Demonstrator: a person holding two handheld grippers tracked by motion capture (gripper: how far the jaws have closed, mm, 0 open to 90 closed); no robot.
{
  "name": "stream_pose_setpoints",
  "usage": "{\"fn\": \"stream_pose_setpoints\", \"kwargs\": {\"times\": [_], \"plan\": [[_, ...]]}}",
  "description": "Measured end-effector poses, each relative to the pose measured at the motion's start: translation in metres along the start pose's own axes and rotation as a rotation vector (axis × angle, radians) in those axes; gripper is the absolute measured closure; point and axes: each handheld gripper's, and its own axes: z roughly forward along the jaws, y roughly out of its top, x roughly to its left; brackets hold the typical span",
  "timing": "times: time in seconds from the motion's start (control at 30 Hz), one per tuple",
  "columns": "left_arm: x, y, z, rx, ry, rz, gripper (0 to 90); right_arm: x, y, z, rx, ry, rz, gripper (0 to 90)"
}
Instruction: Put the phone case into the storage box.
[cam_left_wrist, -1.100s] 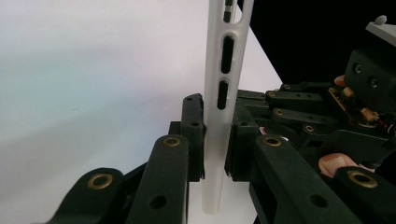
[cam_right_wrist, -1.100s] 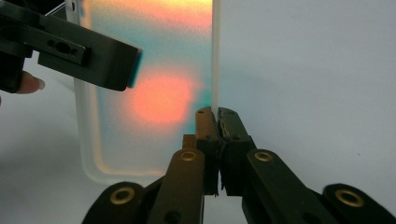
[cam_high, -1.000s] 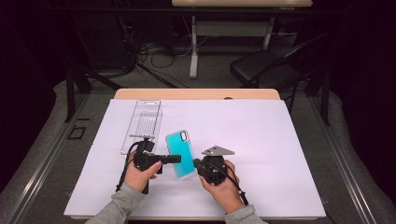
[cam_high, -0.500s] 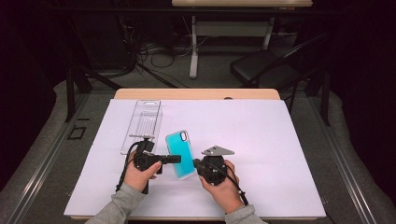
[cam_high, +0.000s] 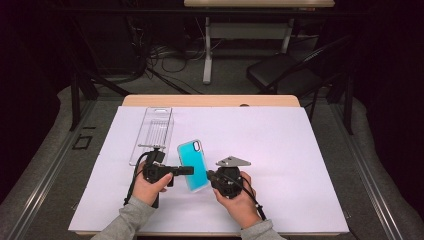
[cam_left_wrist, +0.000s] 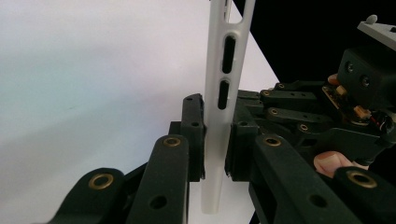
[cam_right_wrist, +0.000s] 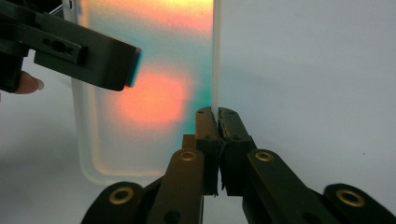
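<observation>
We have the phone case (cam_high: 192, 165) lifted just above the white desk (cam_high: 280, 150), near its front edge. The left gripper (cam_left_wrist: 215, 140) is clamped across one long side wall, and the right gripper (cam_right_wrist: 216, 122) is pinched tight on the opposite rim. Both grips look secure, so we should keep our pulls gentle and even to avoid twisting the soft shell. The clear tray (cam_high: 153, 131) lies just behind.

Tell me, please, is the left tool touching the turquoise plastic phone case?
Touching. The left gripper view shows the left tool with both jaws pressed flat against the turquoise plastic phone case, clamping its white edge, no gap.
</observation>
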Motion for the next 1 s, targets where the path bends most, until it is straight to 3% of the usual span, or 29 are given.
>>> {"fn": "stream_pose_setpoints", "kwargs": {"times": [0.5,0.87,1.0], "plan": [[0.0017,-0.0003,0.0002,0.004,-0.004,0.007,81.2,-0.0007,0.0002,0.0000,0.002,0.014,-0.001,83.6],[0.0031,0.0004,-0.0019,-0.008,-0.008,-0.001,81.3,-0.0022,0.0013,-0.0018,-0.015,0.037,0.000,75.5],[0.0046,0.0016,-0.0057,-0.004,0.002,0.019,81.3,-0.0039,0.0022,-0.0031,-0.016,0.059,-0.019,69.5]]}}
